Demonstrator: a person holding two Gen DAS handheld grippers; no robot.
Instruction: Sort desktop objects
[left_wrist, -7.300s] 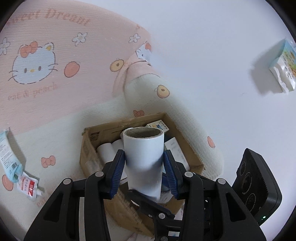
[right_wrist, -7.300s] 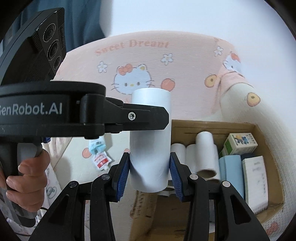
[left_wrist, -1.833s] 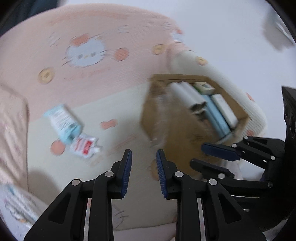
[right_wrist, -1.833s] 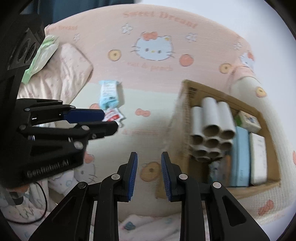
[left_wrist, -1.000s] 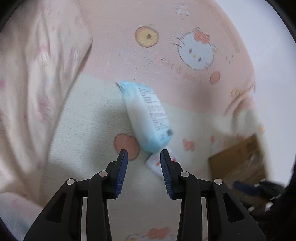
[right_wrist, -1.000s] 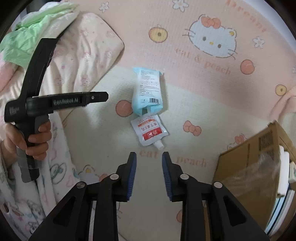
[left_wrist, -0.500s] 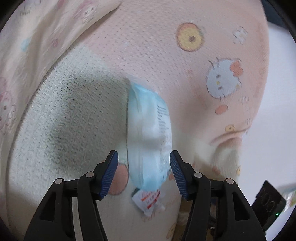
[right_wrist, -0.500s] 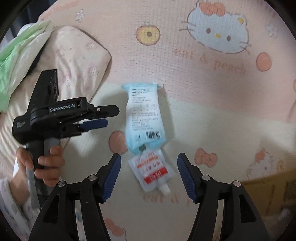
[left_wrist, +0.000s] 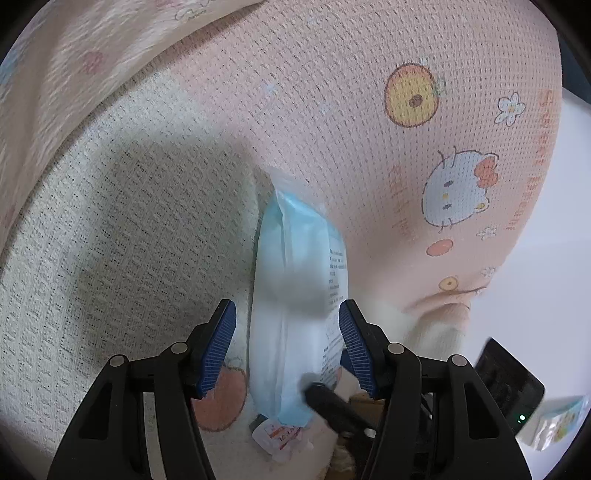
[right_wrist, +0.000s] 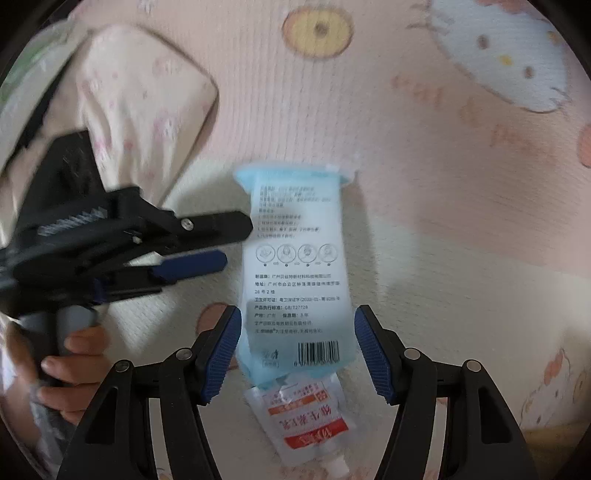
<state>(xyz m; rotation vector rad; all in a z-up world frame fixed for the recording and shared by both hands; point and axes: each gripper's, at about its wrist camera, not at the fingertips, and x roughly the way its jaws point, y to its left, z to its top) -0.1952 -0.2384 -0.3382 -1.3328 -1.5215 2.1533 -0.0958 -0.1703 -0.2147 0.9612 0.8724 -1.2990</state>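
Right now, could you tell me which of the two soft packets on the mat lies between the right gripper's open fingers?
The pale blue wipes packet with the barcode; the smaller red-and-white spouted pouch lies partly under its lower end, nearer the camera.

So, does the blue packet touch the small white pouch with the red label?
Touching. In the right wrist view the lower end of the blue packet overlaps the top edge of the white pouch, with no blanket visible between them.

I see the wipes pack (right_wrist: 295, 280) lying on the blanket (right_wrist: 443, 280), its near end overlapping the small pouch (right_wrist: 310, 417); a pillow (right_wrist: 140, 110) sits behind, to the left.
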